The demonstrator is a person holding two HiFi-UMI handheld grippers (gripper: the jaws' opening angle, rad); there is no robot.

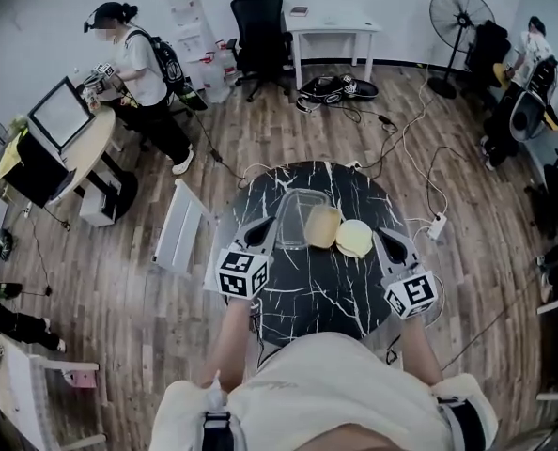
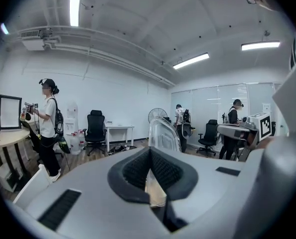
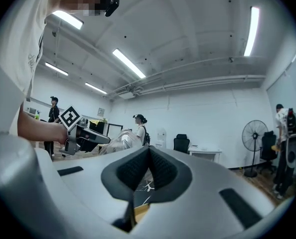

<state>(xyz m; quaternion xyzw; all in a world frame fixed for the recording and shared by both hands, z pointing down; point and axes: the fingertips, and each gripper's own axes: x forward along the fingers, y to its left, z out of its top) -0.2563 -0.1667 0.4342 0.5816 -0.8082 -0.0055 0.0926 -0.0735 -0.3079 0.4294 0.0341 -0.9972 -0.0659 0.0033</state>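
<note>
A clear plastic container (image 1: 298, 216) lies open on the round black marble table (image 1: 317, 289). A tan bread piece (image 1: 322, 225) leans over its right rim, and a paler round bun (image 1: 354, 238) sits just to the right of that. My left gripper (image 1: 262, 225) hovers beside the container's left edge, jaws shut and empty. In the left gripper view (image 2: 150, 156) the container's clear lid (image 2: 163, 133) rises just beyond the tips. My right gripper (image 1: 385, 240) is right of the pale bun, also shut with nothing held. The right gripper view (image 3: 149, 156) shows only marble through the slit.
A white chair (image 1: 178, 225) stands against the table's left side. A power strip (image 1: 437, 225) and cables trail on the wood floor to the right. A person (image 1: 138, 64) stands at a round desk at the far left. A black office chair (image 1: 258, 26), a white desk (image 1: 333, 31) and a fan (image 1: 459, 12) line the back wall.
</note>
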